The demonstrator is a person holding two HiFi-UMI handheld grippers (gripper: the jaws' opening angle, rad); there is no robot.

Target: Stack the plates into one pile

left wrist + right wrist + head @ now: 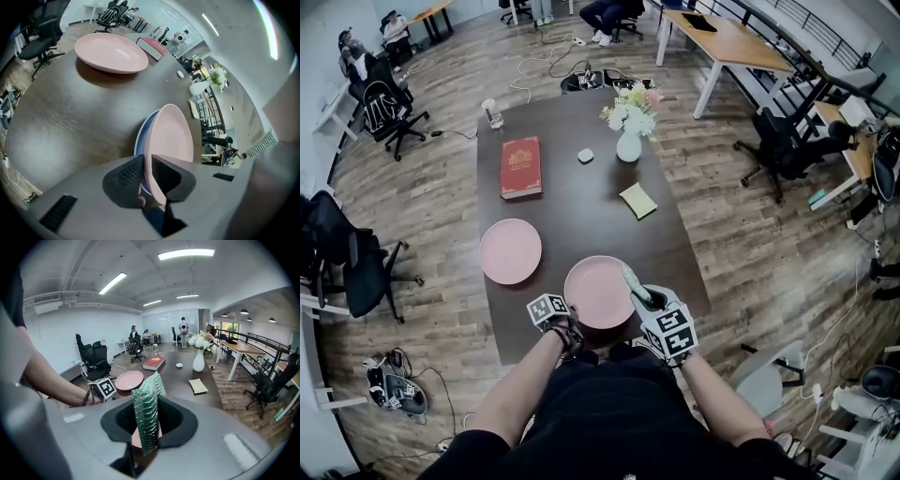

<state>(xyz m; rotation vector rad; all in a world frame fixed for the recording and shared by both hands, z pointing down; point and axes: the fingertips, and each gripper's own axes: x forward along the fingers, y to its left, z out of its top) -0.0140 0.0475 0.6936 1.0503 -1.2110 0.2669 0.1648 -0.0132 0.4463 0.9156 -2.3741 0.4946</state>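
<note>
- My left jaws (147, 161) stand narrow about the near rim of the closer pink plate (600, 291). The rim sits between the pads, but a thin dark gap shows beside one pad, so I am not pinching it.
- That plate lies on the dark table (581, 202) at its near edge, right in front of me.
- The second pink plate (511, 250) lies flat on the table to the left and a little further off, apart from the first; the two are not stacked.
- My right jaws (146, 404) are clamped on a green scouring pad (146, 420), which stands upright between them. In the head view it sits at the closer plate's right rim.
- Further up the table are a red book (521, 167), a white vase of flowers (629, 145), a yellow-green notepad (638, 200) and a glass (493, 113).
</note>
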